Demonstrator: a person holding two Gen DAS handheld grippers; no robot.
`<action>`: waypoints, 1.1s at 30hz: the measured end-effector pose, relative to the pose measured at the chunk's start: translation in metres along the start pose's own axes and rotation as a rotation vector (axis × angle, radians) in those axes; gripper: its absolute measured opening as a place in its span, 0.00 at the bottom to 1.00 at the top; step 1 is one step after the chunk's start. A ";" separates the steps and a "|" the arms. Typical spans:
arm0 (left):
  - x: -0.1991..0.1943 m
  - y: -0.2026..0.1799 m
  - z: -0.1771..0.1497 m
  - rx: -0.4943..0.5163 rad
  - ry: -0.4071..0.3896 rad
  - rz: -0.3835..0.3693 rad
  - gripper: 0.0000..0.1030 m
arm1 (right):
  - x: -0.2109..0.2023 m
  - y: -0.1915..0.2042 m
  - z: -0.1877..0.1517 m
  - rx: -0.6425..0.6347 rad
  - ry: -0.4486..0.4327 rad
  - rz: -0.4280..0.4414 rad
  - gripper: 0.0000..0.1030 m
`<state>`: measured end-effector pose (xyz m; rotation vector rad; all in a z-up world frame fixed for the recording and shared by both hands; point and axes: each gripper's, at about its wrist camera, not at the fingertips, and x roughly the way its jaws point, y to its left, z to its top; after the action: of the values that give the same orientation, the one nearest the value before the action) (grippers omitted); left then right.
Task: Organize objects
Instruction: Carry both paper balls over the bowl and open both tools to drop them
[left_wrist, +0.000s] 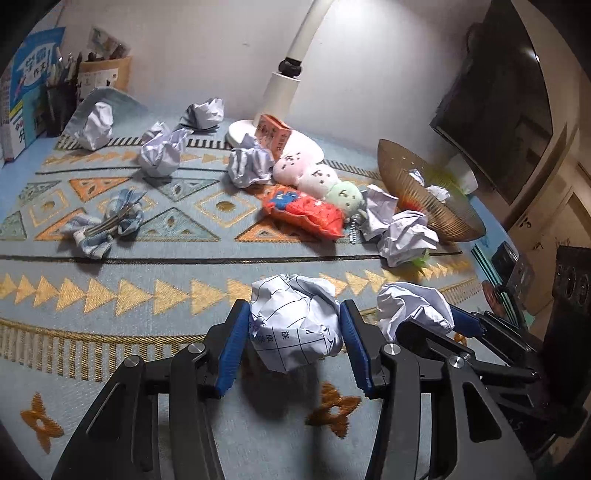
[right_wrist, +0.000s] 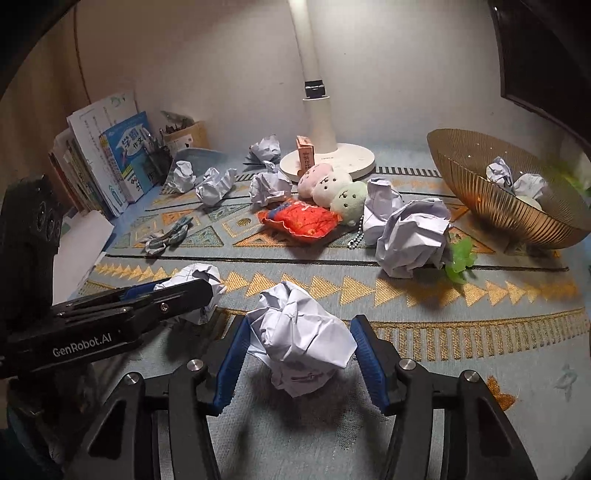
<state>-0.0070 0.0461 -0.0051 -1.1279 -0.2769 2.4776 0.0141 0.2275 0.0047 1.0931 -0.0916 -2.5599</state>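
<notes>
My left gripper (left_wrist: 293, 332) is shut on a crumpled paper ball with a printed grid (left_wrist: 293, 325), held just above the patterned mat. My right gripper (right_wrist: 299, 343) is shut on a plain crumpled paper ball (right_wrist: 301, 336), also a little above the mat. The right gripper also shows in the left wrist view (left_wrist: 428, 317) with its ball (left_wrist: 410, 306). The left gripper also shows in the right wrist view (right_wrist: 184, 291) with its ball (right_wrist: 201, 284). A gold wire bowl (right_wrist: 506, 206) at the right holds two paper balls (right_wrist: 517, 179).
More paper balls (right_wrist: 412, 236) lie across the mat. A three-headed plush toy (right_wrist: 332, 186), a red pouch (right_wrist: 299, 219), a small orange box (right_wrist: 305, 155), a lamp base (right_wrist: 351, 160), a blue checked bow (left_wrist: 107, 221), and books (right_wrist: 110, 162) at the back left.
</notes>
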 end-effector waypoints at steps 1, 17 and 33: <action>-0.002 -0.009 0.005 0.021 -0.005 -0.012 0.46 | -0.005 -0.006 0.004 0.014 -0.009 -0.005 0.54; 0.087 -0.161 0.162 0.248 -0.018 -0.196 0.46 | -0.077 -0.189 0.125 0.369 -0.228 -0.351 0.54; 0.135 -0.157 0.170 0.173 0.067 -0.243 0.64 | -0.040 -0.231 0.120 0.415 -0.167 -0.326 0.74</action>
<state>-0.1720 0.2434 0.0681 -1.0369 -0.1652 2.2005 -0.1141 0.4483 0.0713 1.1031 -0.5506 -3.0123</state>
